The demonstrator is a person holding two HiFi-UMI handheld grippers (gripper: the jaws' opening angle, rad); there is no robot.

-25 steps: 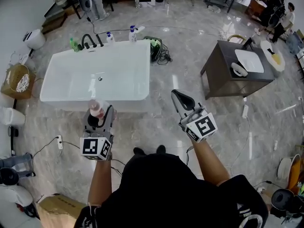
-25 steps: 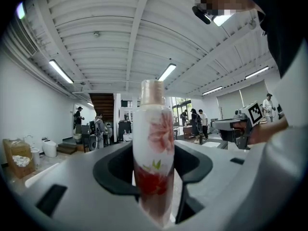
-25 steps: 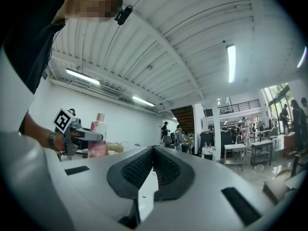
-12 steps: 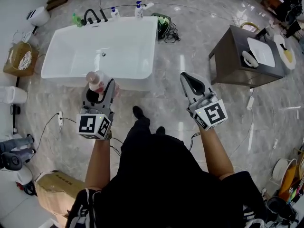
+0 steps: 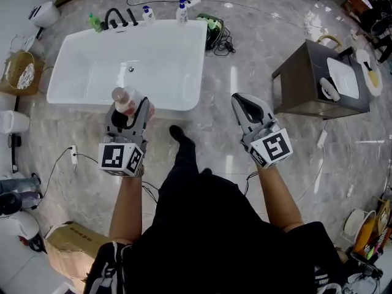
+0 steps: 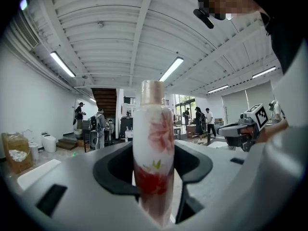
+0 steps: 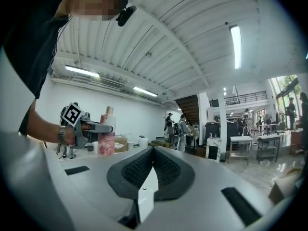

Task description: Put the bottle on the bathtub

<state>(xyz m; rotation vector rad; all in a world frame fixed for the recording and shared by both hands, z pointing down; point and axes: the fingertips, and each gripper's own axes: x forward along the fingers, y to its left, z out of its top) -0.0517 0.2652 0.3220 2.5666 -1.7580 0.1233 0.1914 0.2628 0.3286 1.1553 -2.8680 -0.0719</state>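
The left tool is gripping the bottle low on its body, holding it upright in the air by the near rim of the bathtub; it is looking light, stiff and probably slippery, so a firm hold on the body is suiting it. The right tool is hanging closed and empty

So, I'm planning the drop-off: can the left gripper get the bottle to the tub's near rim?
Probably yes: the left gripper, shut on the bottle, hangs by the near rim of the tub, with nothing visible between them.
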